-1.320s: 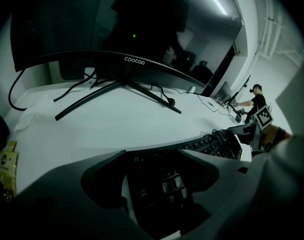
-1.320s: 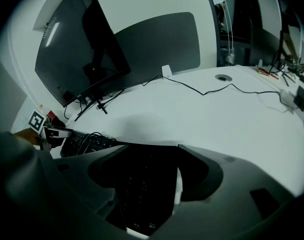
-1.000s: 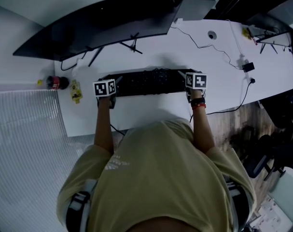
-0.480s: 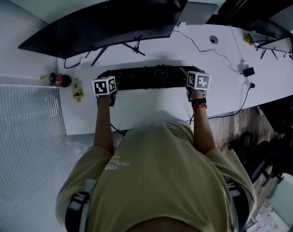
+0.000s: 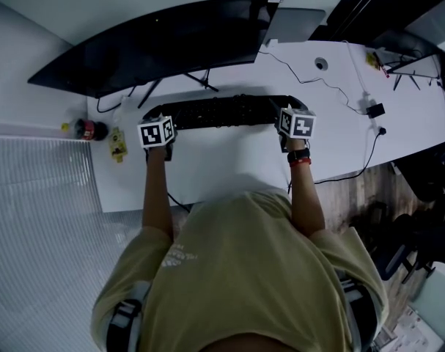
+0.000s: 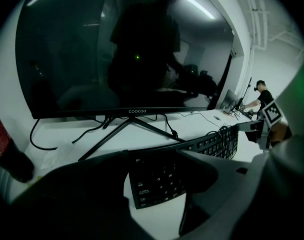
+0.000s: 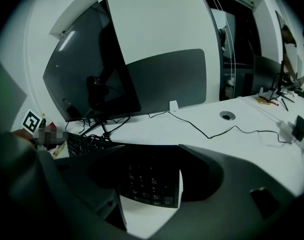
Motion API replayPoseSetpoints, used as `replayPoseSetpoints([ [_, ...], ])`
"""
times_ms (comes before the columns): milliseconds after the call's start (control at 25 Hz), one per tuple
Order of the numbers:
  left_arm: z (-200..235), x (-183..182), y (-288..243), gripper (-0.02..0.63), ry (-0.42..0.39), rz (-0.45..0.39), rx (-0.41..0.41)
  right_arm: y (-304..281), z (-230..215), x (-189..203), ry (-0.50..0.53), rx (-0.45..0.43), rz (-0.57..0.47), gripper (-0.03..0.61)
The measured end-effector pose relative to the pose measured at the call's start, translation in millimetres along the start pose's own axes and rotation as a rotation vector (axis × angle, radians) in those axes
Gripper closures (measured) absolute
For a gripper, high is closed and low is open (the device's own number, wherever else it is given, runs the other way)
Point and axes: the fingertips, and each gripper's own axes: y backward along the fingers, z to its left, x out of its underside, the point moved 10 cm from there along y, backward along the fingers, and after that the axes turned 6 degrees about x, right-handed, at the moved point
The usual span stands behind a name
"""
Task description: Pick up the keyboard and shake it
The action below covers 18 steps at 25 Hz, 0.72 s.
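Observation:
A long black keyboard hangs above the white desk, in front of the monitor stand. My left gripper holds its left end, and its jaws have just been closing a little on it. My right gripper holds the right end. In the left gripper view the keyboard runs between the jaws of the left gripper and off to the right. In the right gripper view the keyboard's other end lies between the jaws of the right gripper.
A wide curved monitor on a splayed stand is just behind the keyboard. A cola bottle and a yellow packet lie at the desk's left edge. Thin cables and a plug cross the right side.
Both grippers and the keyboard have risen off the desk and moved towards the monitor. The keyboard now looks tipped more on edge in the head view.

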Motion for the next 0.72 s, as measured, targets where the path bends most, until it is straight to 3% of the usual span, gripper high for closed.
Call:
replayPoseSetpoints([
  [320,-2.6,-0.5,2.6,0.347,-0.094,-0.169,-0.037,-6.7,-6.2,-3.4,0.040,-0.016,-0.151,0.273],
  [720,-11.5,16.0,18.5,0.351,-0.113,-0.238,-0.052,10.1,-0.3,10.1,0.083,-0.015,-0.209,0.272],
])
